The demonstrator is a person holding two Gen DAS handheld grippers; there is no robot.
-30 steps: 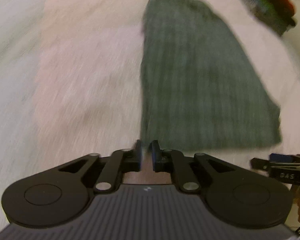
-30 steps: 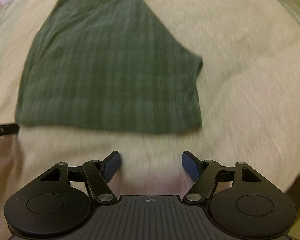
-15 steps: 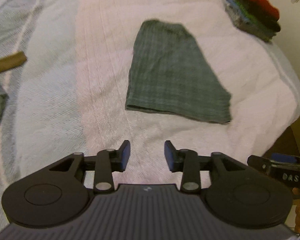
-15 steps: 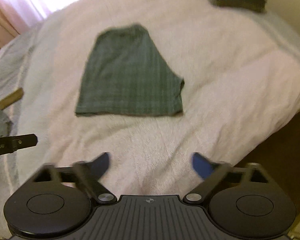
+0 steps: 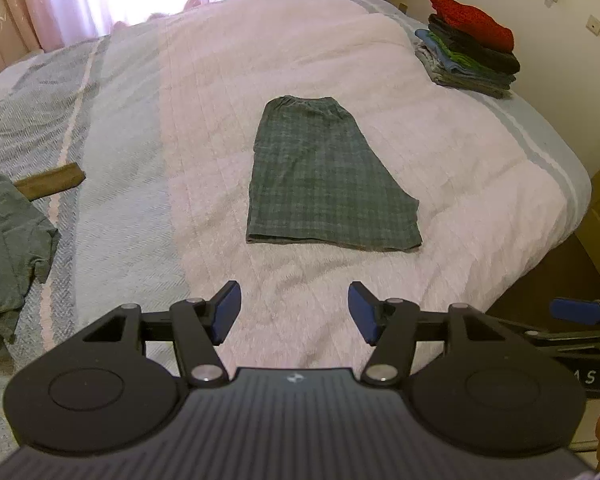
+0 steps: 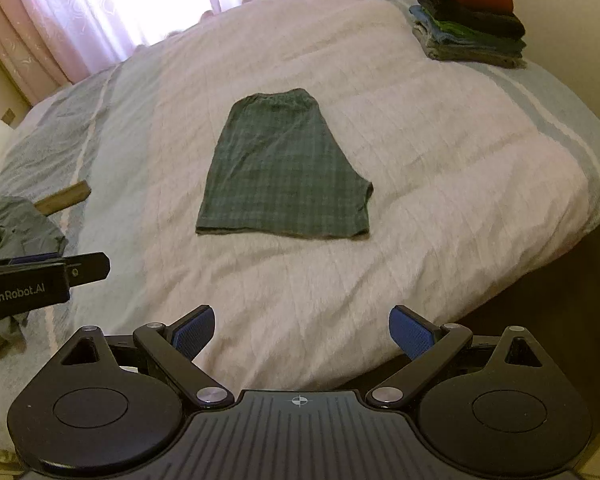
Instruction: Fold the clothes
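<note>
A pair of green plaid shorts [image 5: 324, 176] [image 6: 284, 168] lies flat, folded in half lengthwise, in the middle of the pink bed cover, waistband away from me. My left gripper [image 5: 294, 312] hovers open well short of the shorts' hem, nothing between its blue pads. My right gripper [image 6: 300, 334] is open wide too, above the bed's near edge and clear of the shorts. The left gripper's side [image 6: 40, 276] shows at the left of the right wrist view.
A stack of folded clothes [image 5: 470, 46] [image 6: 468, 20] with a red piece on top sits at the far right corner of the bed [image 5: 140, 120]. A crumpled grey-green garment [image 5: 8, 240] and a tan folded strip [image 5: 50, 184] lie at the left. Curtains [image 6: 100, 12] hang behind.
Both grippers have pulled back and up from the shorts' hem. The left gripper, shut a second ago, has opened wide; the right has opened a little further. The shorts lie still.
</note>
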